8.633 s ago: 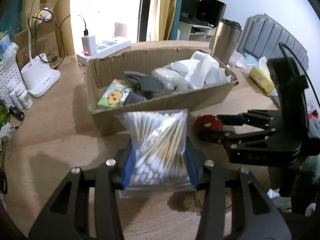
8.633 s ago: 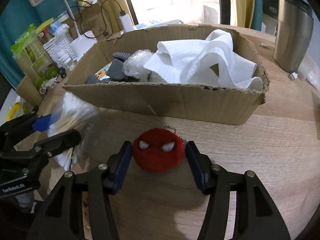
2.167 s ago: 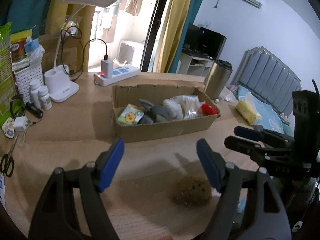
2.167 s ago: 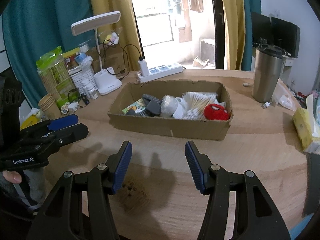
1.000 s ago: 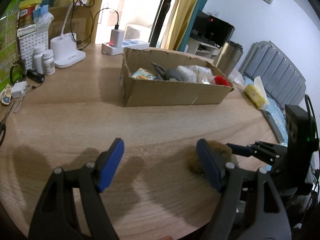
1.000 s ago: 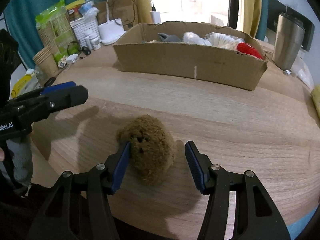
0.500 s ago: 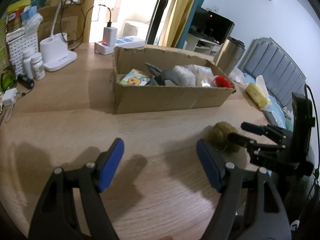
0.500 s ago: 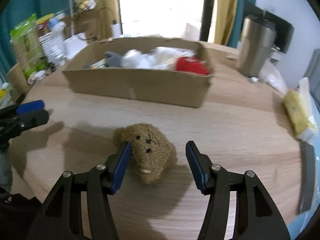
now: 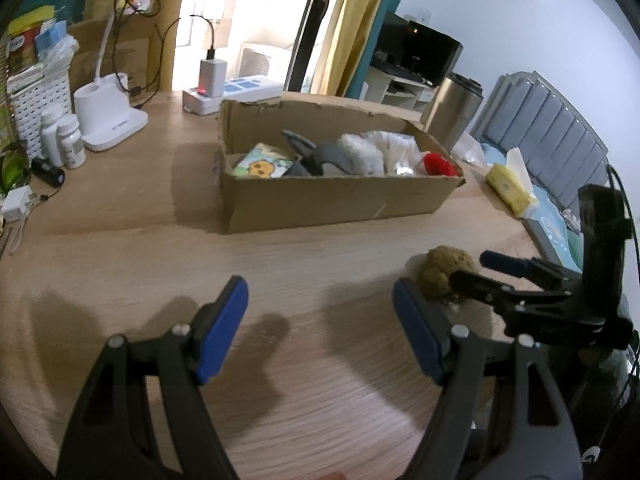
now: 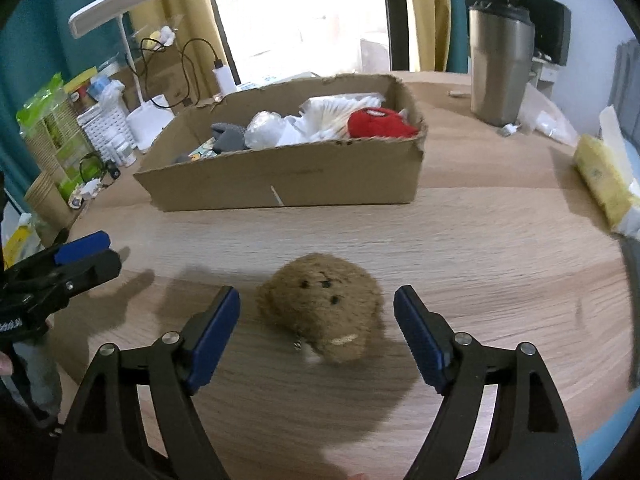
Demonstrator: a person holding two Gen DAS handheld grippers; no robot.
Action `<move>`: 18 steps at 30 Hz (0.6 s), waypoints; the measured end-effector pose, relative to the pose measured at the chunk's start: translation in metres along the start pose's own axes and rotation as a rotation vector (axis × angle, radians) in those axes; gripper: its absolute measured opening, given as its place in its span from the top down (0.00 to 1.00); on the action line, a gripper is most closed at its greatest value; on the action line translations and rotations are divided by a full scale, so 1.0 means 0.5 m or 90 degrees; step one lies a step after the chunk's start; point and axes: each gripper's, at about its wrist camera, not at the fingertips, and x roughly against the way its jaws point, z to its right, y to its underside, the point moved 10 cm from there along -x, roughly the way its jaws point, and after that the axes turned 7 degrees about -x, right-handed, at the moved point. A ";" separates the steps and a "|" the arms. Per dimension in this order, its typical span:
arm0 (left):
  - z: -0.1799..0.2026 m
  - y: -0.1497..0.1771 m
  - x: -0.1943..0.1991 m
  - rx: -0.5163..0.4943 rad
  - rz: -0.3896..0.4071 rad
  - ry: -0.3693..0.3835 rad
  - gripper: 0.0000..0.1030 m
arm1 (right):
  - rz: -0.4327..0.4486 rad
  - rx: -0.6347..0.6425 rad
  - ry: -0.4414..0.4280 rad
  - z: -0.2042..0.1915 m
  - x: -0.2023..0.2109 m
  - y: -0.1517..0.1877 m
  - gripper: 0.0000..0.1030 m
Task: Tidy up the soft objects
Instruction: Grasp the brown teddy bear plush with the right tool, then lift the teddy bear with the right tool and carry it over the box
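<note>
Ahead of me on the wooden counter [image 10: 480, 232] sits a torn cardboard box [image 10: 288, 176], its near wall standing between my hand-held grippers and what lies inside: a red plush ball [image 10: 378, 122], a bag of cotton swabs [image 10: 344, 110], white tissue and something grey. A steel tumbler [image 10: 500, 68] stands to the right behind the box, a yellow tissue pack [image 10: 604, 180] lies at the counter's right edge, and a white desk lamp [image 9: 110, 114], a power strip [image 9: 236, 92] and small bottles [image 9: 66, 138] crowd the left.

The brown plush toy [image 10: 326, 312] lies on the counter well short of the box, round and fuzzy, with small dark eyes and a bit of keychain showing underneath.

My right hand-held gripper [image 10: 316, 322] is spread wide around the toy, neither pad touching. My left hand-held gripper [image 9: 320, 320] is also spread apart, holding nothing over bare wood.
</note>
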 end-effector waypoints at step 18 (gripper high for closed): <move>-0.017 0.004 0.002 0.011 0.001 -0.001 0.26 | -0.003 -0.003 0.040 0.002 -0.043 0.013 0.15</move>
